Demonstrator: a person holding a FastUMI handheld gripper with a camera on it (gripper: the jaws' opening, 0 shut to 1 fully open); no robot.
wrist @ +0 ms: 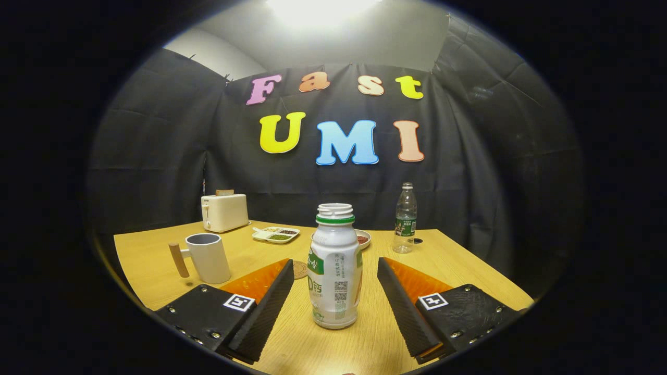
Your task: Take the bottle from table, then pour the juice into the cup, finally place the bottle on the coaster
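A white bottle (334,271) with a green neck ring and no cap stands upright on the wooden table (469,271), between my two fingers. My gripper (335,268) is open, with a gap on each side of the bottle, so neither finger touches it. A grey-white cup (208,257) with a wooden handle stands to the left, beyond the left finger. A round cork coaster (299,270) lies flat just behind the bottle on its left, partly hidden by the left finger.
A cream toaster (224,211) sits at the far left of the table. A divided white tray (275,235) and a small plate (363,238) lie behind the bottle. A clear plastic water bottle (405,225) stands at the far right, its dark cap beside it.
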